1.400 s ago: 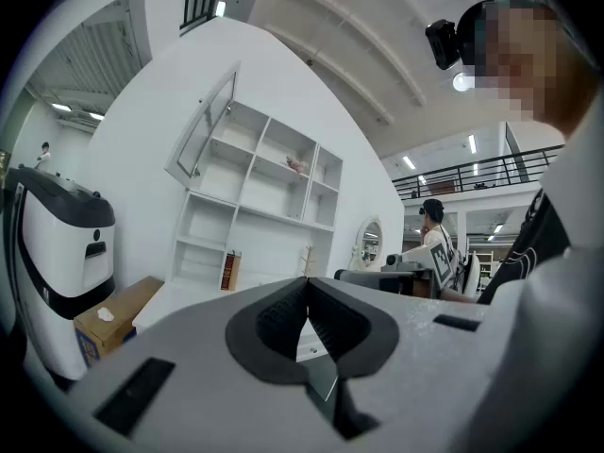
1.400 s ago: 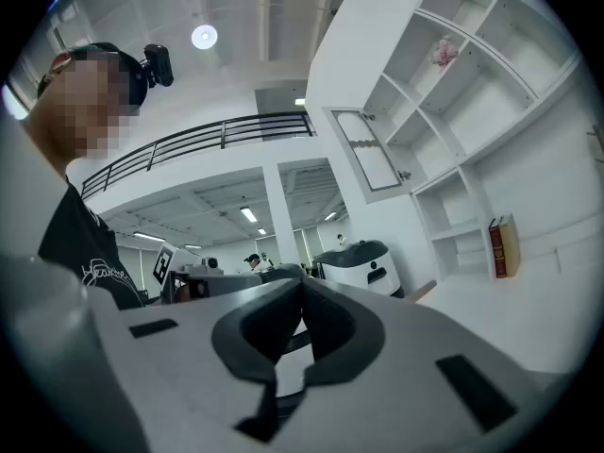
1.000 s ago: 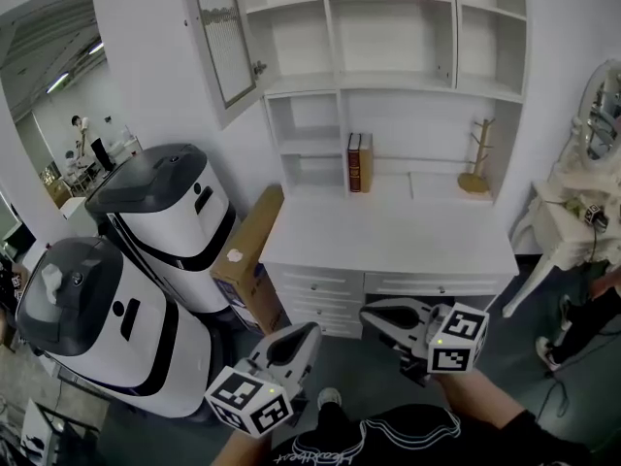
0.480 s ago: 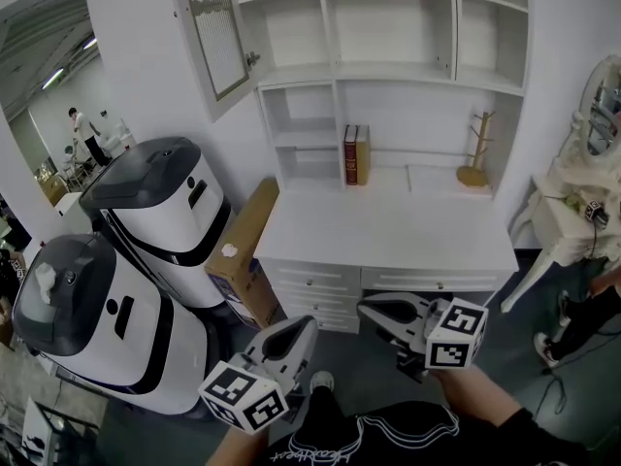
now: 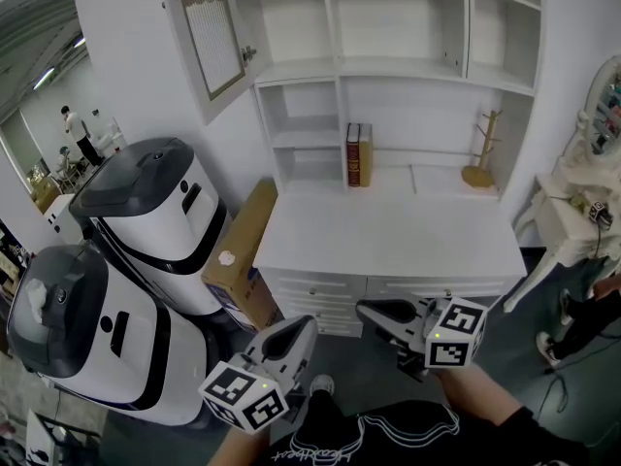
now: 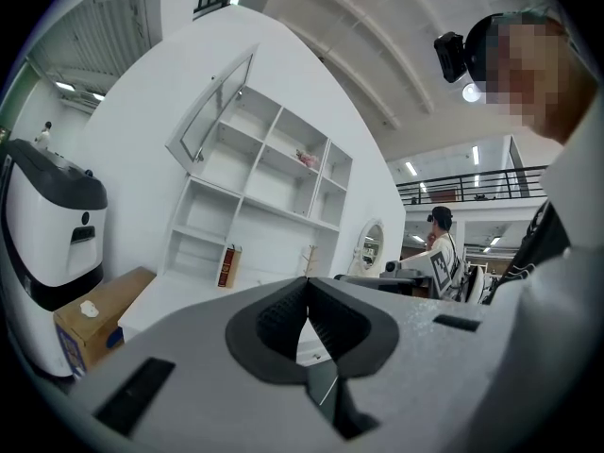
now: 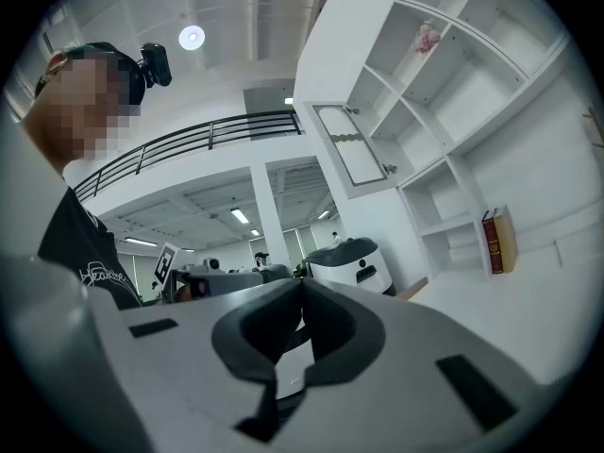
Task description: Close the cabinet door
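White cabinet door (image 5: 209,29) still stands open; left claw (image 5: 307,328) and right claw (image 5: 363,311), both pressed together, edged nearer the desk (image 5: 388,246).

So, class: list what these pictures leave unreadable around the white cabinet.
Cabinet door: its top is cut off by the head view's upper edge.
Books: spine titles too small in every view.
Cardboard box: partly hidden behind the white machine, head view.

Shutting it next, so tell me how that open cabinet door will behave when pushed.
The cabinet door looks thin-framed around a translucent panel, so it is probably light and swings easily. The panel may be fragile, so push the frame.
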Motion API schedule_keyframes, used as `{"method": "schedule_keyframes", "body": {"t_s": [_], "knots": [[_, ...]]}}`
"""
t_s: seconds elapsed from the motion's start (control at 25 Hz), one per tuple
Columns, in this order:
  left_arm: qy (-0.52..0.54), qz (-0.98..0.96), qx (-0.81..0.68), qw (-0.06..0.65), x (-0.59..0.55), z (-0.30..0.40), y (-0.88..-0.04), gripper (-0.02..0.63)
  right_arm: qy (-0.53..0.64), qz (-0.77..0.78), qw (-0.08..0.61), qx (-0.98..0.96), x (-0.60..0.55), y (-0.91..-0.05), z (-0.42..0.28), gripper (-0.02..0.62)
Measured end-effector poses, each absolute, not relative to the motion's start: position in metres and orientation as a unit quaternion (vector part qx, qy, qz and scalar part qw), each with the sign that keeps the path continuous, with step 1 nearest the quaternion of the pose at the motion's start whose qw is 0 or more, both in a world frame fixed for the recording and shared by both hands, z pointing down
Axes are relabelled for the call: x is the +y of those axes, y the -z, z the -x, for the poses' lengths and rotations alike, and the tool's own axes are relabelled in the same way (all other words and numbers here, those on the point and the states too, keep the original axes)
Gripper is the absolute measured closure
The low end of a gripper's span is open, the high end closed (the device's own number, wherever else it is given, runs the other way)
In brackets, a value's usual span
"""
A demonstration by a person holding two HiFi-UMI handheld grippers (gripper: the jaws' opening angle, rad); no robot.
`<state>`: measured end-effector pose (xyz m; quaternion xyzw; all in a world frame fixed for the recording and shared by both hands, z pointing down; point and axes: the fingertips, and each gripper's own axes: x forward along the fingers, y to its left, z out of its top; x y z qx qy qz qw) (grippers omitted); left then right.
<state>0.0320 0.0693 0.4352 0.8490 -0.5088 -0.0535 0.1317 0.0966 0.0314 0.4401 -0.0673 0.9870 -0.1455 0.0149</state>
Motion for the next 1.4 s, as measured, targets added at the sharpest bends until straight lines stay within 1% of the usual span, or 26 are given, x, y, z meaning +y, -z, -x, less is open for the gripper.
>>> {"method": "schedule_keyframes", "body": {"t_s": [0.48, 0.76, 0.96, 1.16, 1.4], "knots": [[0.068, -0.865, -0.477, 0.138, -0.041, 0.056, -0.422, 0.601, 0.138, 0.101, 0.014, 0.985, -0.072, -0.423, -0.015, 0.595], [0.08, -0.879, -0.453, 0.122, -0.094, 0.116, -0.398, 0.601, 0.112, 0.106, 0.039, 0.987, -0.126, -0.381, 0.035, 0.595], [0.093, -0.886, -0.44, 0.11, -0.114, 0.152, -0.39, 0.601, 0.091, 0.113, 0.044, 0.988, -0.148, -0.373, 0.07, 0.595], [0.123, -0.886, -0.428, 0.132, -0.132, 0.173, -0.391, 0.601, 0.098, 0.116, 0.038, 0.988, -0.163, -0.38, 0.087, 0.595], [0.137, -0.885, -0.426, 0.127, -0.151, 0.192, -0.379, 0.601, 0.103, 0.108, 0.042, 0.988, -0.186, -0.375, 0.098, 0.595]]}}
